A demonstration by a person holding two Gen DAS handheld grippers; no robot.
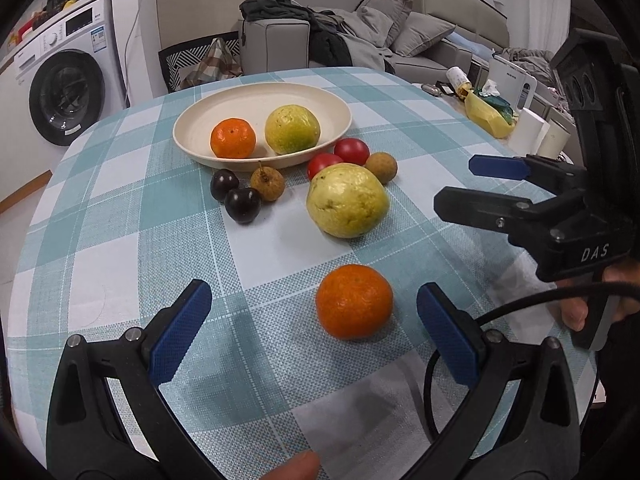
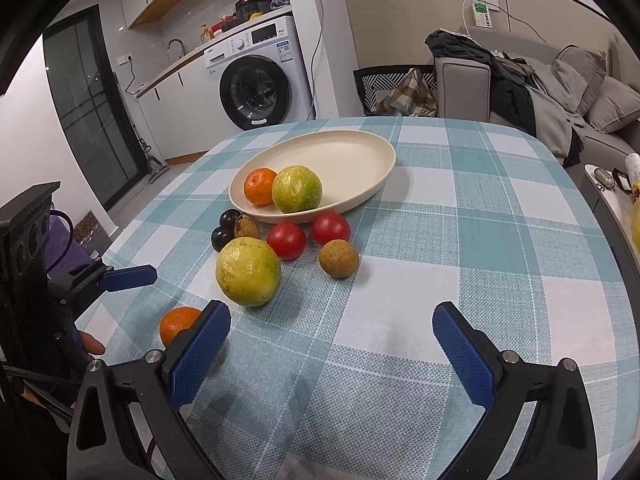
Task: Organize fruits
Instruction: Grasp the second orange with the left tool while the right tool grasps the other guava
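A cream oval plate (image 1: 200,120) (image 2: 360,160) holds an orange (image 1: 233,138) (image 2: 259,186) and a yellow-green fruit (image 1: 292,129) (image 2: 297,189). On the cloth lie a second yellow-green fruit (image 1: 347,200) (image 2: 248,271), two red tomatoes (image 1: 338,157) (image 2: 308,234), two brown longans (image 1: 267,184) (image 2: 339,259) and two dark plums (image 1: 236,197) (image 2: 225,229). A loose orange (image 1: 354,301) (image 2: 178,323) sits just ahead of my open left gripper (image 1: 314,330), nearer its right pad. My right gripper (image 2: 332,350) (image 1: 460,184) is open over bare cloth, empty.
The round table carries a teal-and-white checked cloth (image 1: 120,240) (image 2: 480,220). A side table with a yellow bag (image 1: 486,114) and paper rolls stands to the right. A washing machine (image 2: 260,76), a chair and a grey sofa (image 1: 400,32) lie beyond the table.
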